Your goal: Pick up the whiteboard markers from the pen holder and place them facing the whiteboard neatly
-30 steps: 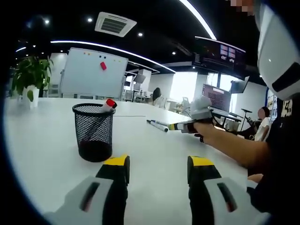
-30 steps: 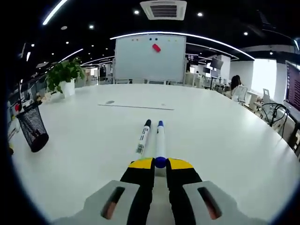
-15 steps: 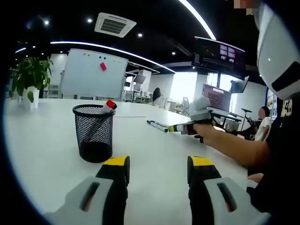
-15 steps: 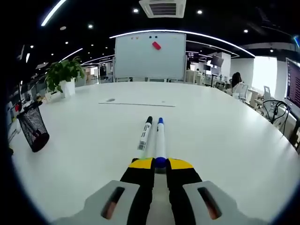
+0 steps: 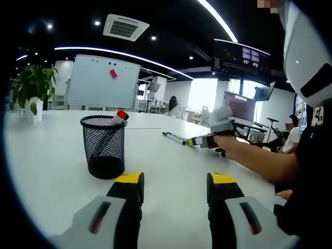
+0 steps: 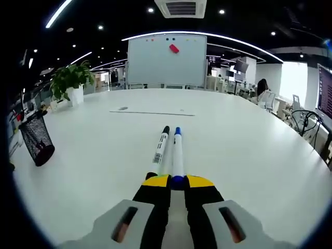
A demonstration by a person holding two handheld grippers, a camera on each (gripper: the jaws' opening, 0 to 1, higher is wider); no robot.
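A broad white desk (image 6: 249, 155) carries all the task's things; at its far end stands a whiteboard (image 6: 166, 62) on a wheeled frame, bearing a red magnet (image 6: 174, 49) and a row of small coloured dots along its top. A potted plant (image 6: 71, 82) stands on the desk to the left.

The left gripper view adds the black mesh pen holder (image 5: 104, 146) at close range, upright, with one red-capped marker (image 5: 120, 116) leaning in it, cap above the rim. In the right gripper view the same holder (image 6: 35, 140) sits far to the left, well apart from the laid markers.

Right hand-held gripper (image 6: 178, 182): jaws pressed together on the rear end of a blue-capped marker (image 6: 178, 153). The marker's long axis runs straight ahead along the jaws, cap toward the whiteboard; whether it rests on the desk cannot be told. Just beside it on the left lies a black-capped marker (image 6: 161, 147), white-bodied with a printed label, roughly parallel and pointing the same way.

Left hand-held gripper (image 5: 174, 182): jaws spread, nothing between them, above the desk near the pen holder. Its view also shows the person's hand (image 5: 224, 141) and forearm carrying the other gripper from the side, the markers (image 5: 174, 138) projecting leftward from it as thin bars.
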